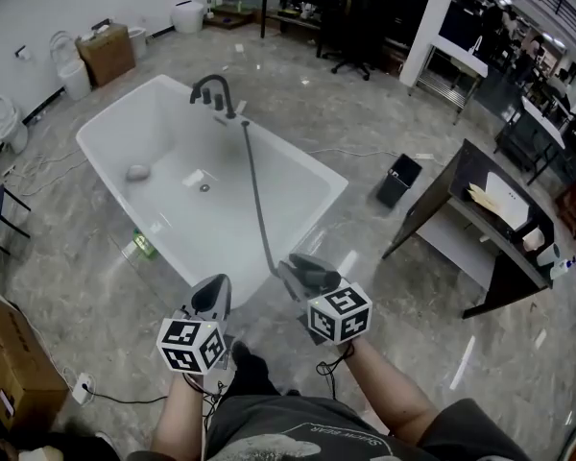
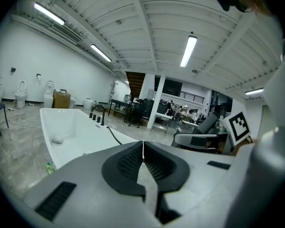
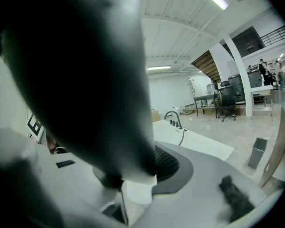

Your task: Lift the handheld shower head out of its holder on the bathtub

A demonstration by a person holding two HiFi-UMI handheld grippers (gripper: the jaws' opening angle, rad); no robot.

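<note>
Both hands sit at bottom centre of the head view. Left gripper (image 1: 211,298): ribbed dark pads together, nothing between them. Right gripper (image 1: 300,275): jaws clamped on the shower head (image 1: 317,273), which is dark grey, smooth and rounded.

The head is over the floor (image 1: 384,296), just off the near corner of the bathtub (image 1: 312,176), at lower centre. Its grey hose (image 1: 258,195) runs back along the tub rim to the black faucet (image 1: 214,90) at upper centre.

Tub: white, glossy, rectangular. Floor: polished grey marbled tile. Room: open workshop, with white toilets (image 1: 72,65) by the wall at upper left and a dark desk (image 1: 466,173) at right.
</note>
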